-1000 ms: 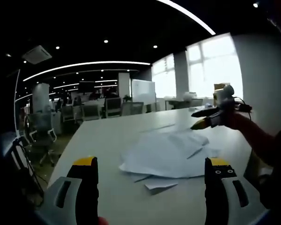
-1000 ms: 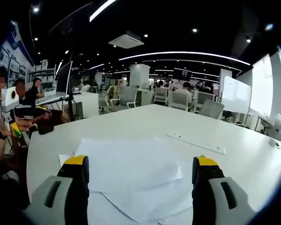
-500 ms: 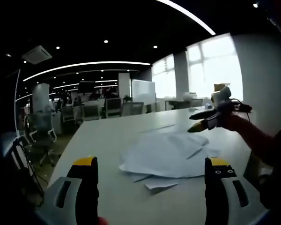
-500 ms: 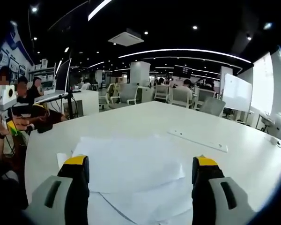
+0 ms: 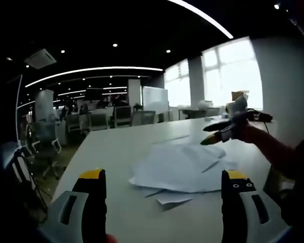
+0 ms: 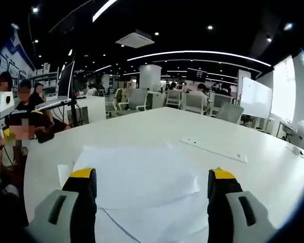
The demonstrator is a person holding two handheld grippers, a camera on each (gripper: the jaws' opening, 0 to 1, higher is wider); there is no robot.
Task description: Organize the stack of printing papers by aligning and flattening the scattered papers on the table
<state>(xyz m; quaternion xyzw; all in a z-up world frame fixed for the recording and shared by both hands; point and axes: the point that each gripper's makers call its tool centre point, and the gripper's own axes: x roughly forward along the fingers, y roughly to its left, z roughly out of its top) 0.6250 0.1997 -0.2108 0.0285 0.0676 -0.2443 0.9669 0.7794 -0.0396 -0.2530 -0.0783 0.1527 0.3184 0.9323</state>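
Your right gripper [image 6: 151, 190], jaws spread, has eased down and forward over the scattered papers [image 6: 142, 177] between them, while your left gripper [image 5: 162, 190], also spread, holds short of the pile, nothing aligned yet.

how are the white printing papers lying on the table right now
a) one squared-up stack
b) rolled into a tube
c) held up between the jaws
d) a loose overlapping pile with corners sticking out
d: the white printing papers lie fanned across the white table with stray corners poking out, and the open jaws of both the left gripper and the right gripper hold nothing.
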